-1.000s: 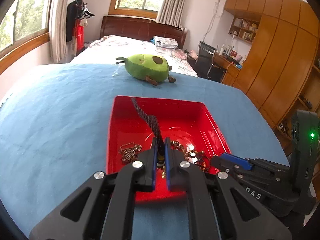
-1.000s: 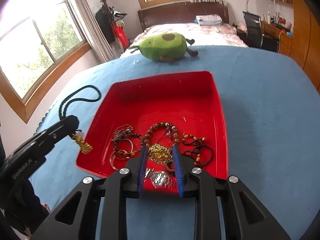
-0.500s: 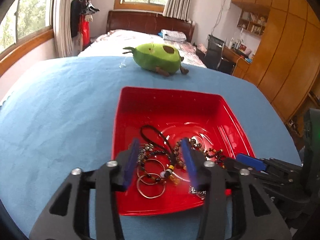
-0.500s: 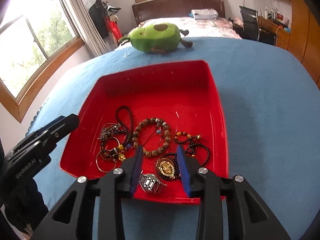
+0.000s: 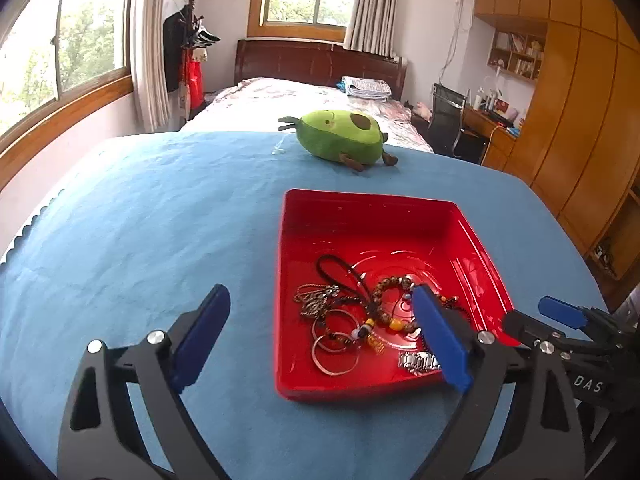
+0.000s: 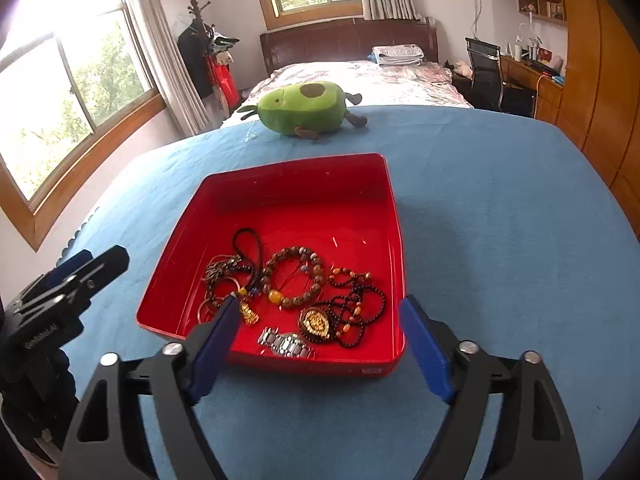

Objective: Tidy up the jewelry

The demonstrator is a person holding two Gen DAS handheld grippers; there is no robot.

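Since a second ago the left gripper has let go of the black cord necklace, which now lies in the red tray among the other jewelry, and its jaws stand wide apart, empty, above the tray's near left corner. The right gripper has widened too (nothing between its pads), hanging over the near rim by the watch. The necklace's pendant seems to rest beside the rings. Bare blue cloth surrounds the tray; the avocado plush sits well beyond.

Left claw spread wide; right claw likewise, seemingly empty.
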